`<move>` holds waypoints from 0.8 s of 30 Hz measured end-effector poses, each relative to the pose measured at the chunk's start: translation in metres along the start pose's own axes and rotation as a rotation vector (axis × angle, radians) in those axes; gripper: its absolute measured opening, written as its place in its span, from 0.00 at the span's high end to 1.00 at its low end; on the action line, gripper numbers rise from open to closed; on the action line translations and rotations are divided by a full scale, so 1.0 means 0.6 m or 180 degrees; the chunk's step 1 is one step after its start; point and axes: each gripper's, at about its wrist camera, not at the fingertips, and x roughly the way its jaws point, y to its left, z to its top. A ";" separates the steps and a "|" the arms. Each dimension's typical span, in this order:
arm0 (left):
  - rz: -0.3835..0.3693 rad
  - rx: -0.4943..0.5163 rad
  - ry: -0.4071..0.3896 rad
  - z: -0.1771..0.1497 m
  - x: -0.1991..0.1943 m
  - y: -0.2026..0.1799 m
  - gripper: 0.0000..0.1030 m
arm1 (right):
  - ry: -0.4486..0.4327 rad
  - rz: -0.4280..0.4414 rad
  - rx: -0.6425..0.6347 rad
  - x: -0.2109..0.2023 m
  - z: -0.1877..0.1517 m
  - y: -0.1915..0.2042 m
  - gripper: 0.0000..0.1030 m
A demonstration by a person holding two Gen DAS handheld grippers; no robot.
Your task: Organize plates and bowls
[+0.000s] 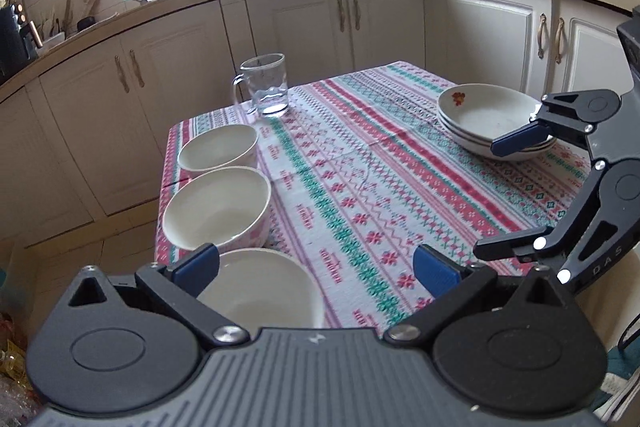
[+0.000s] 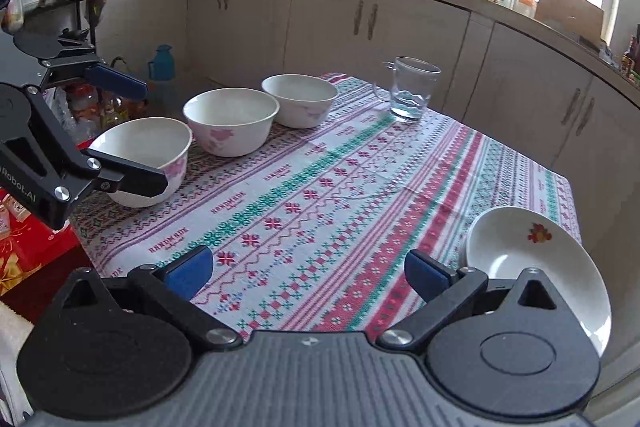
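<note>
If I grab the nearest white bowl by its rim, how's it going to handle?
The nearest bowl looks like glazed ceramic, so probably stiff, fairly heavy and slippery against the left gripper fingers. It is empty and deep-walled, so a one-sided rim pinch would likely let it tilt. It would probably chip if knocked against the middle bowl.

Three bowls (image 2: 231, 121) line the surface's (image 2: 320, 187) left edge, a mug (image 2: 412, 89) behind them, apparently three stacked plates (image 1: 494, 121) right.

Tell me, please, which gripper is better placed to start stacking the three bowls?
Probably the left gripper: it is open right over the nearest bowl, while the open right gripper sits by the plates.
</note>
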 end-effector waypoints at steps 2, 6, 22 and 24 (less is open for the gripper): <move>0.0010 -0.0051 0.0040 -0.009 -0.003 0.024 0.01 | -0.0004 0.0028 -0.0082 0.011 0.012 0.016 0.00; 0.0092 -0.0175 0.0122 -0.024 -0.001 0.077 0.01 | -0.0005 0.0239 -0.0295 0.033 0.036 0.050 0.00; -0.0310 -0.0663 0.0422 -0.061 0.043 0.168 0.19 | 0.0121 0.0834 -0.0628 0.121 0.087 0.155 0.01; -0.0373 -0.0685 0.0439 -0.062 0.047 0.169 0.24 | 0.0142 0.0870 -0.0639 0.128 0.088 0.163 0.01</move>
